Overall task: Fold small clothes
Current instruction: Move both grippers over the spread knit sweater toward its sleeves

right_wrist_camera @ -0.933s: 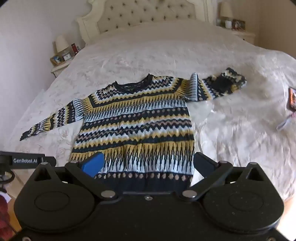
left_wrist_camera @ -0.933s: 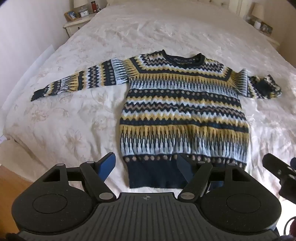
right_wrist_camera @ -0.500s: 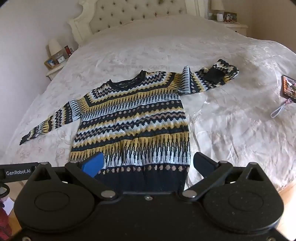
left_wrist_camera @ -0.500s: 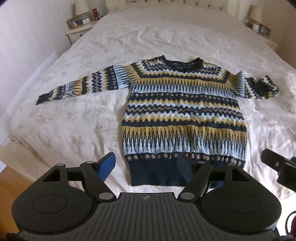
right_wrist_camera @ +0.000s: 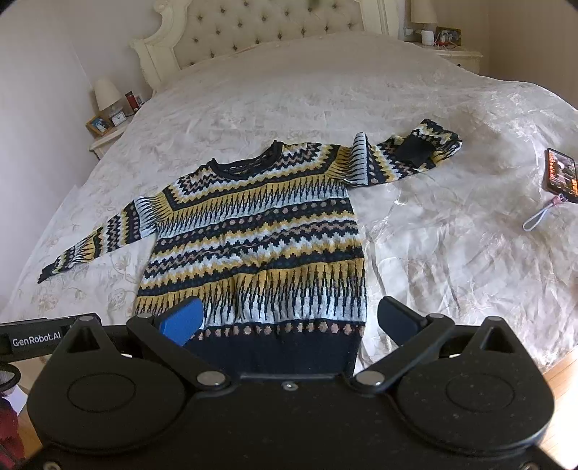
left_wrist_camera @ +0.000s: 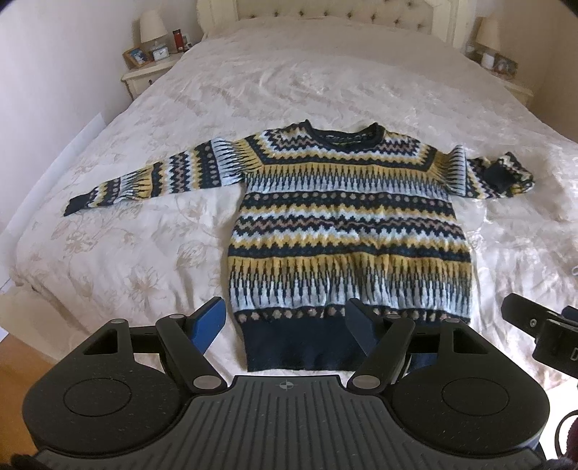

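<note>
From the left wrist, the sweater (left_wrist_camera: 346, 231) lies flat and face up on the bed (left_wrist_camera: 144, 253), the left gripper (left_wrist_camera: 285, 323) hovering above its navy hem, jaws spread. From the right wrist, the right gripper (right_wrist_camera: 289, 321) is likewise spread and empty; the knit looks soft and floppy, best pinched at a cuff or shoulder.

A home bedroom is showing here: a wide bed (left_wrist_camera: 289, 94) under a cream floral bedspread is backing onto a tufted headboard (right_wrist_camera: 260, 32), and nightstands (left_wrist_camera: 144, 76) on both sides are carrying lamps (left_wrist_camera: 151, 25), a small clock (left_wrist_camera: 160, 54) and framed photos (right_wrist_camera: 98, 124).
</note>
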`<state>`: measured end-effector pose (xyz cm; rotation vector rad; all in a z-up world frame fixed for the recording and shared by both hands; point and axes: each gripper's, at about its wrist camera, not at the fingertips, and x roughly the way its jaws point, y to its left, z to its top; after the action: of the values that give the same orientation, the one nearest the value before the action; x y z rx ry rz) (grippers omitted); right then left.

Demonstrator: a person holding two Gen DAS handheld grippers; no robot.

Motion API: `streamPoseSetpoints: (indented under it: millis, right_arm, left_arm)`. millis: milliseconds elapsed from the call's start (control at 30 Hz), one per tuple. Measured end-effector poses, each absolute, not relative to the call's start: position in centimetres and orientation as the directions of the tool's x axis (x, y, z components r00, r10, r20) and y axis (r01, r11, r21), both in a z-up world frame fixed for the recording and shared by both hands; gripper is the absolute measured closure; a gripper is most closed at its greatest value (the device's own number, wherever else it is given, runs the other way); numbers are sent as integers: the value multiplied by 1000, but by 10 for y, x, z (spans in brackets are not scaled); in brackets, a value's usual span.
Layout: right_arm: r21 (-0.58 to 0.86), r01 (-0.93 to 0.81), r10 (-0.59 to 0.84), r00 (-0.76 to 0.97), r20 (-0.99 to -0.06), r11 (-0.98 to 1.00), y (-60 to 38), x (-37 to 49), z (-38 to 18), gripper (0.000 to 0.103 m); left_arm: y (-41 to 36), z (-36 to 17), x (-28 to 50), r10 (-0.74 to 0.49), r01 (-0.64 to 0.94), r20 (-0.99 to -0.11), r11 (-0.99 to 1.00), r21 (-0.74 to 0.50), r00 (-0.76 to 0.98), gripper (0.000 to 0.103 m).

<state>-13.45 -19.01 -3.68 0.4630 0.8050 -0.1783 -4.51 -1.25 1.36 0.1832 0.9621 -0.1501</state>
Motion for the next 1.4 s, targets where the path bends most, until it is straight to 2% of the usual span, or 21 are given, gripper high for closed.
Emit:
streamPoseSetpoints:
  millis: [200, 400, 1400]
  right_arm:
    - [327, 325, 16, 687, -727, 887, -190, -137, -36, 1]
    - [326, 325, 18, 683, -731, 888, -190, -136, -37, 1]
    - [323, 310, 58, 636, -770, 894, -179, -120, -50, 1]
  left_arm:
    - [-14, 12, -42, -55, 216, -824, 973, 83, 564, 31]
    - [-8, 9, -44, -110, 214, -820, 977, 16, 562, 31]
    - [-4, -13, -36, -46, 195, -875, 979, 56, 483, 31]
